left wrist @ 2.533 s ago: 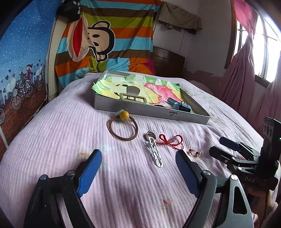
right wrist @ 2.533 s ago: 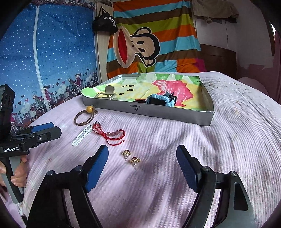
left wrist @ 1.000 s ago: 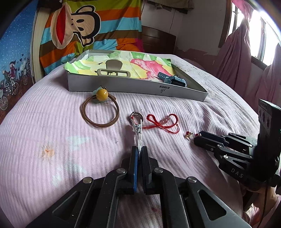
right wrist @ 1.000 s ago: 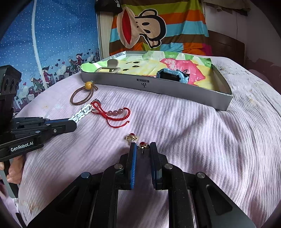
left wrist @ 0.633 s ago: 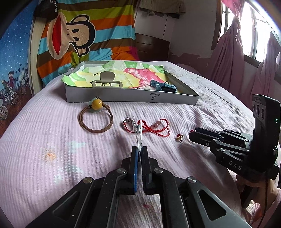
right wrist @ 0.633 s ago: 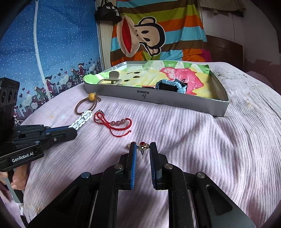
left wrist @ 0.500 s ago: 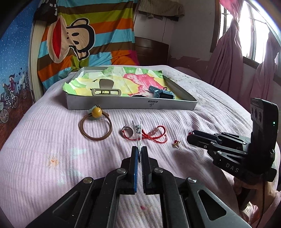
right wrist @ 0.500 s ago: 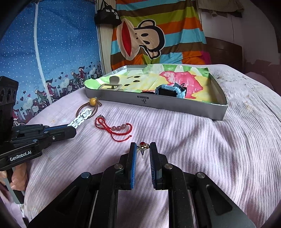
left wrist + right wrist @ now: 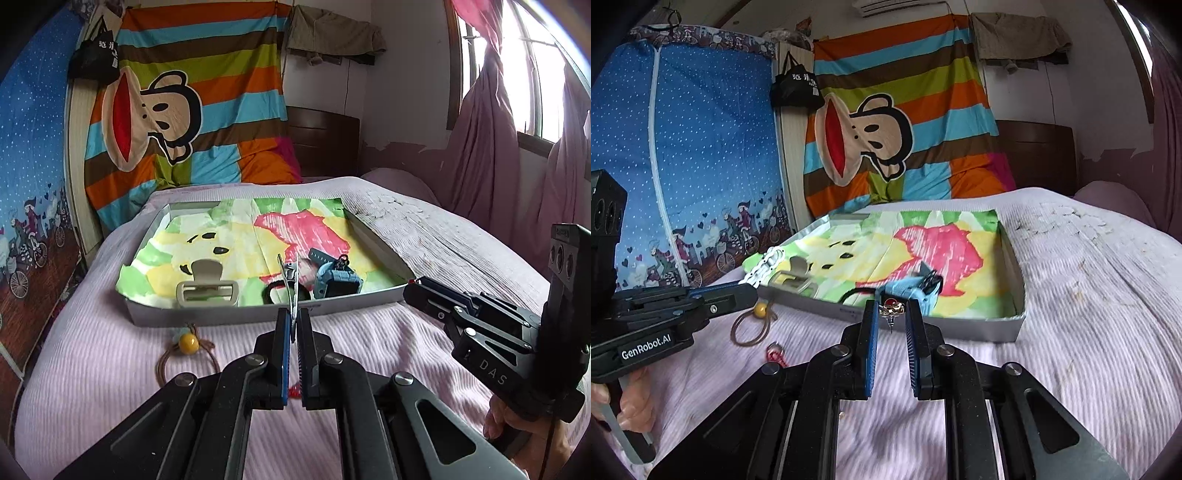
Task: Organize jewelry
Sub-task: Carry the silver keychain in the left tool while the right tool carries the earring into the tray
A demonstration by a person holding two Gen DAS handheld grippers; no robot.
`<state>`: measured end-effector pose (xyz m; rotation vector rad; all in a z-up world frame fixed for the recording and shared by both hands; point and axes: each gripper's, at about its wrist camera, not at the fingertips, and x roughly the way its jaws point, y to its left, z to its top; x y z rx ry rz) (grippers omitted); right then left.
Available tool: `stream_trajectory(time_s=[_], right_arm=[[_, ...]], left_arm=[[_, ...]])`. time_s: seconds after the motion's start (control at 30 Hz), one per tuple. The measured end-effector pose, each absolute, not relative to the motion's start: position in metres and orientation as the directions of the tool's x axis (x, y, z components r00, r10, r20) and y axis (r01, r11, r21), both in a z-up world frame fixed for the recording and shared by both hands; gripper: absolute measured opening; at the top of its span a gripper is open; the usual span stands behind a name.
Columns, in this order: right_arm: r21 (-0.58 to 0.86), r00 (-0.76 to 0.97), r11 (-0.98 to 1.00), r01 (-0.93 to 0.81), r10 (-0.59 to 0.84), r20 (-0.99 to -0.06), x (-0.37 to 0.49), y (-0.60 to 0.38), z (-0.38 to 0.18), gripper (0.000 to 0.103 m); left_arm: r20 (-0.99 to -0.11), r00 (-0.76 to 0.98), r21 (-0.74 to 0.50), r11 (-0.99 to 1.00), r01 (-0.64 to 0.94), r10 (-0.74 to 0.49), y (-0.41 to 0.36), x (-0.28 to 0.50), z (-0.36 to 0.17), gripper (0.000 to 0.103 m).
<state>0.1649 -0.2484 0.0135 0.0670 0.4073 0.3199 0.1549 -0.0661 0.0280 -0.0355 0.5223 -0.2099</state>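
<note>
Left hand-held gripper (image 9: 293, 332): we see its jaws pressed together on the lower end of a white hair clip (image 9: 290, 286); the clip stands upright out of the fingertips, at the centre of the left wrist frame, in front of the tray's near wall.

Right hand-held gripper (image 9: 890, 317): jaws narrowed on a small gold earring (image 9: 892, 307) with a red stone, held between the blue pads (image 9: 870, 334) at the centre of the right wrist frame; its pin points down.

Tray (image 9: 229, 316): grey, shallow, lined with a bright yellow, green and pink cloth; it sits on the bed (image 9: 92, 354) across the middle of both frames.

Tray contents: a beige claw clip (image 9: 205, 286) at the lower left of the lining and a blue watch (image 9: 338, 282) at the lower right, in the left wrist frame; a dark looped item lies between them, and we cannot tell what it is.

Hair tie (image 9: 186, 356): brown loop with a yellow bead, on the pink bedspread just below the tray's near wall, left of centre.

Red bracelet (image 9: 774, 352): only partly visible in the lower left of the right wrist frame, on the bedspread, beside the right gripper's body.

Background: striped monkey-print hanging (image 9: 177, 99) in the upper left, purple curtain (image 9: 487, 147) at the right edge.
</note>
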Motion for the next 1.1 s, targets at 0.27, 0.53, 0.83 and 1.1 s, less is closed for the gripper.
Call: stream_trajectory(time_s=[0.27, 0.53, 0.83, 1.1], right_arm=[[0.096, 0.891, 0.961, -0.261, 0.278, -0.359, 0.216, -0.256, 0.016, 0.013], [0.141, 0.851, 0.962, -0.234, 0.272, -0.449, 0.256, -0.26, -0.005, 0.013], [0.152, 0.784, 0.966, -0.211, 0.26, -0.563, 0.281, -0.258, -0.027, 0.013], [0.136, 0.766, 0.967, -0.214, 0.252, -0.592, 0.285, -0.253, -0.031, 0.013]], left_arm=[[-0.533, 0.817, -0.126, 0.975, 0.183, -0.222, -0.071, 0.219, 0.02, 0.004], [-0.607, 0.755, -0.203, 0.967, 0.155, -0.248, -0.078, 0.264, 0.006, 0.004], [-0.684, 0.697, -0.184, 0.976, 0.121, -0.215, -0.083, 0.277, -0.005, 0.004], [-0.734, 0.643, -0.198, 0.975, 0.103, -0.217, -0.082, 0.289, -0.011, 0.004]])
